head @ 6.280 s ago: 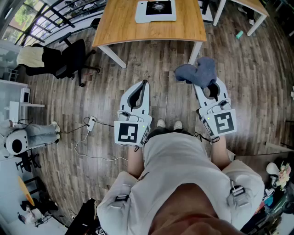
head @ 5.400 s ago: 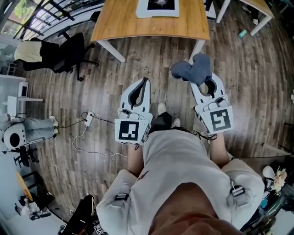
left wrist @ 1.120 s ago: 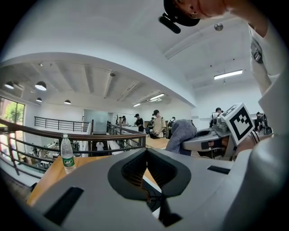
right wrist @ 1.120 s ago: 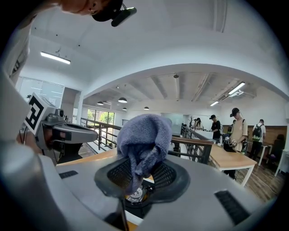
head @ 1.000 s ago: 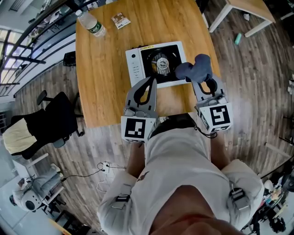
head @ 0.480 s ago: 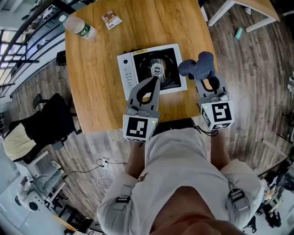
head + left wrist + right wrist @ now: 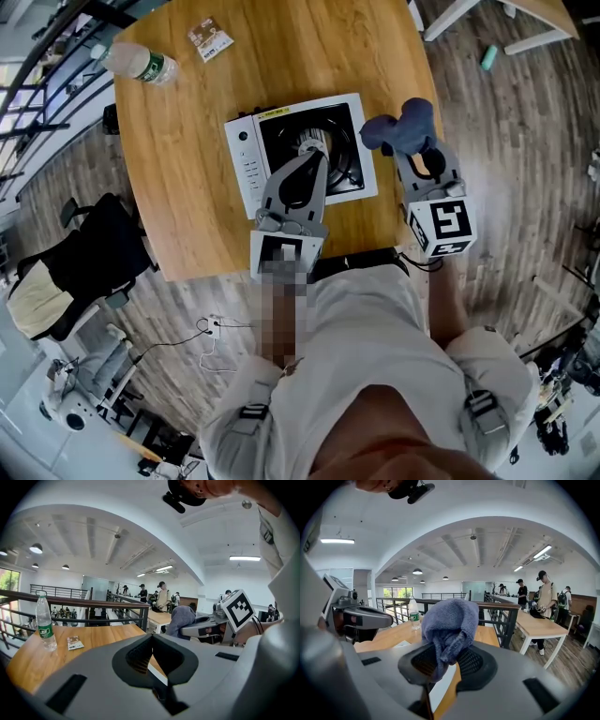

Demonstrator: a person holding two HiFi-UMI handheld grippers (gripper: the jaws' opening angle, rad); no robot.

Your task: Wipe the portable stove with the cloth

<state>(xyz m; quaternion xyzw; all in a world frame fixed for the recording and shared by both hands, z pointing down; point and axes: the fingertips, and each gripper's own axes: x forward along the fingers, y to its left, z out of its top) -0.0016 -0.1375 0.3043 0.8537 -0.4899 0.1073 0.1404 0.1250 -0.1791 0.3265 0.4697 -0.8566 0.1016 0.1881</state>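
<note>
Cloth [image 7: 450, 616] in part-closed R hand-held gripper [image 7: 443, 660]

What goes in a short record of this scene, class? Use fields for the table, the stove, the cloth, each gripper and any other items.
table: wooden
stove: white, black burner well, near the table's front edge
cloth: blue-grey, bunched
right gripper: shut on the cloth, at the stove's right side
left gripper: shut, empty, over the stove in the head view
other items: water bottle, small packet, far corner
</note>
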